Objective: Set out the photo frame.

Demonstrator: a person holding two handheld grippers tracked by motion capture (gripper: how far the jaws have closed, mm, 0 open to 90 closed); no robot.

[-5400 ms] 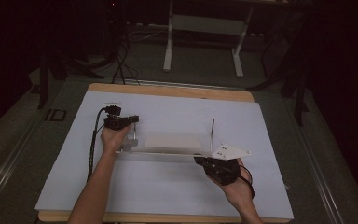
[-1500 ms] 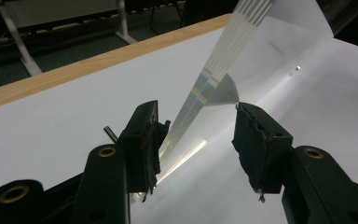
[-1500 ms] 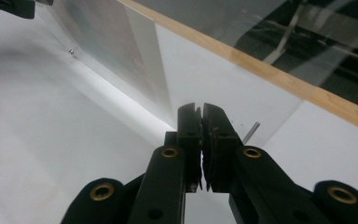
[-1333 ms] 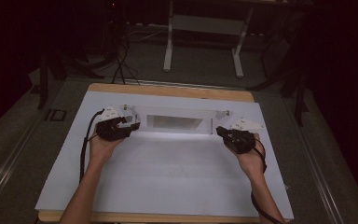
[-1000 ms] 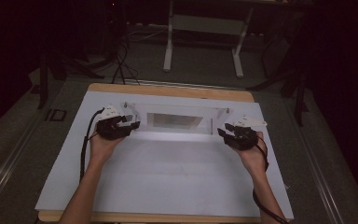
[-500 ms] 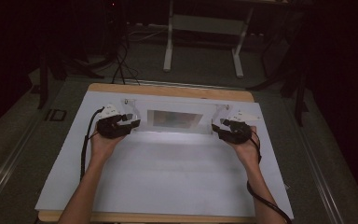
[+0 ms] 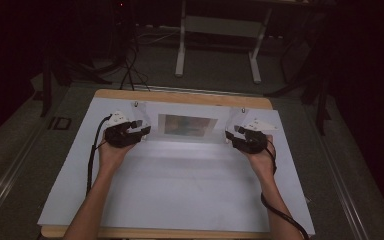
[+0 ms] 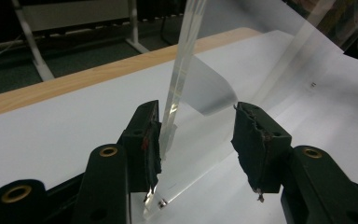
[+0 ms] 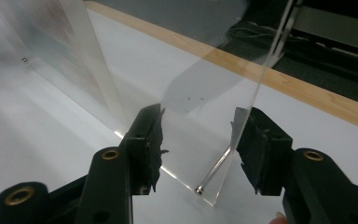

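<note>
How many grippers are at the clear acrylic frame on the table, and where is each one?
2. The left gripper is at the left end of the clear acrylic frame, the right gripper at its right end. Each has its jaws around an end panel.

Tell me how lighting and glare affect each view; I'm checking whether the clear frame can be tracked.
High view: dim, dark surroundings, the clear acrylic frame faint, its centre reflecting murkily. Left gripper view: brighter and sharp, frame edge glaring beside the left gripper. Right gripper view: panel hazy with reflections, right gripper crisp.
</note>
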